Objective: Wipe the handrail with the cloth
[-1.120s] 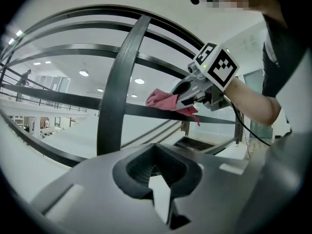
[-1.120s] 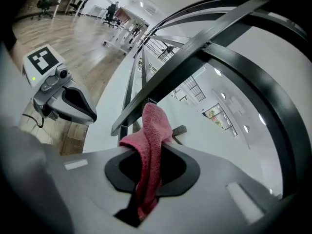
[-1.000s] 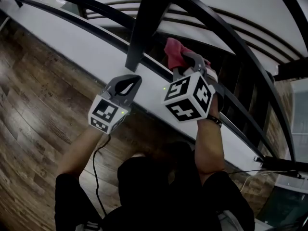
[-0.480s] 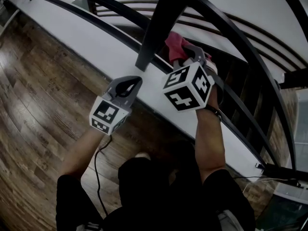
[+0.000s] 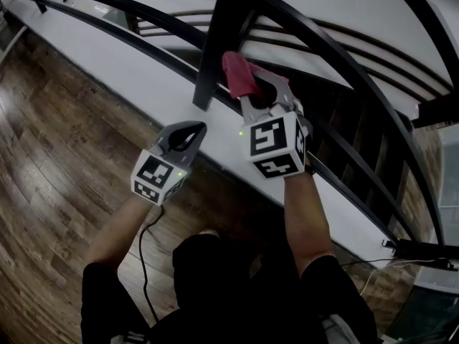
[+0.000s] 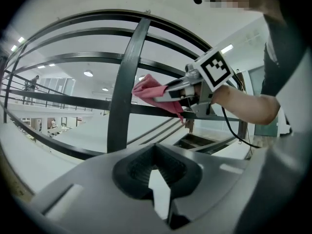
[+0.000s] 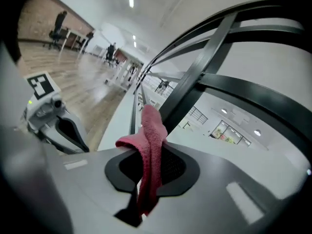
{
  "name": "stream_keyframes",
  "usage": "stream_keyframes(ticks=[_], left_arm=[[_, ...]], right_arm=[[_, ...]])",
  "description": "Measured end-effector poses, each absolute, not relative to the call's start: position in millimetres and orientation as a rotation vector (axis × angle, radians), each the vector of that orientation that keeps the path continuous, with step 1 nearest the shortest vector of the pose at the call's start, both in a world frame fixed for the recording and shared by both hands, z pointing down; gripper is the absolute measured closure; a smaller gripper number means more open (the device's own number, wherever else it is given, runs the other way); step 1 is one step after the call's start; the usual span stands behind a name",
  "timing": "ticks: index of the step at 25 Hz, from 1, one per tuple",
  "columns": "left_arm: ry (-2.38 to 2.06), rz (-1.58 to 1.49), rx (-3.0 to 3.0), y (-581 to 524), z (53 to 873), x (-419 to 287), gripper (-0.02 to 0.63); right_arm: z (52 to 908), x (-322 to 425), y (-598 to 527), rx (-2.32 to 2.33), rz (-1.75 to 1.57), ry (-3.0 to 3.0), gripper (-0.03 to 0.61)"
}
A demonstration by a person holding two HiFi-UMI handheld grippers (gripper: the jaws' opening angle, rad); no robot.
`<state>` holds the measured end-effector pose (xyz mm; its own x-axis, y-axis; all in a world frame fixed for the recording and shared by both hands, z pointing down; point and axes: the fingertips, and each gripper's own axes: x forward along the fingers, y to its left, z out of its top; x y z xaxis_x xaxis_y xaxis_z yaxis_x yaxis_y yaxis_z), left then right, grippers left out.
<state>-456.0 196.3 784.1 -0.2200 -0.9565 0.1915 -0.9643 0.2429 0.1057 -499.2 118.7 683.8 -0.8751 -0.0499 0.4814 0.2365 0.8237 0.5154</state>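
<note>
A pink cloth (image 5: pixel 235 74) is pinched in my right gripper (image 5: pixel 249 93), which is shut on it. The cloth presses against the dark handrail (image 5: pixel 343 147) right beside a thick dark upright post (image 5: pixel 221 34). In the right gripper view the cloth (image 7: pixel 152 135) hangs folded between the jaws of that gripper (image 7: pixel 146 179), with the post (image 7: pixel 195 82) just beyond. My left gripper (image 5: pixel 192 130) sits lower left of the rail, shut and holding nothing. The left gripper view shows its closed jaws (image 6: pixel 158 179), and further off the cloth (image 6: pixel 148 91) at the post (image 6: pixel 124 91).
Several more dark curved rails (image 5: pixel 143 9) run parallel beyond the handrail. A white ledge (image 5: pixel 122 67) borders the wooden floor (image 5: pixel 57 156). A black cable (image 5: pixel 145 242) trails from the left gripper. People stand far off (image 7: pixel 61 21).
My right gripper has slid left along the rail with the cloth, up to the post. The left gripper has hardly moved.
</note>
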Motion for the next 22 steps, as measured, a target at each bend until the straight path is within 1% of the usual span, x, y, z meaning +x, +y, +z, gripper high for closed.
stream_keyframes(ticks=[3,6,9,12,16,19,22], left_arm=[[-2.264,0.055,1.857,179.3,786.0,-450.7,0.614],[-2.191,0.045,1.942,155.1,779.5,-435.6,0.615],[-2.055,0.058,2.105,116.4,762.4,-403.7,0.614],[-1.875,0.071,2.296,51.6,750.8,-346.6,0.614],[-1.602,0.112,2.515,-34.9,741.5,-259.5,0.614],[-1.47,0.137,2.623,-80.9,735.1,-198.4,0.614],[-1.38,0.153,2.694,-113.4,727.9,-129.5,0.614]], right_arm=[[673.7,-467.1,125.8,-0.259,-0.728,-2.652,0.535],[659.8,-430.2,131.2,-0.464,-0.813,-2.696,0.535],[649.0,-369.6,113.2,-0.568,-0.847,-2.653,0.535],[647.7,-294.0,60.5,-0.493,-0.882,-2.596,0.537],[644.1,-207.5,-15.9,-0.308,-0.836,-2.584,0.535],[640.7,-148.1,-56.4,-0.219,-0.889,-2.544,0.535],[637.4,-72.8,-86.2,-0.188,-0.894,-2.514,0.535]])
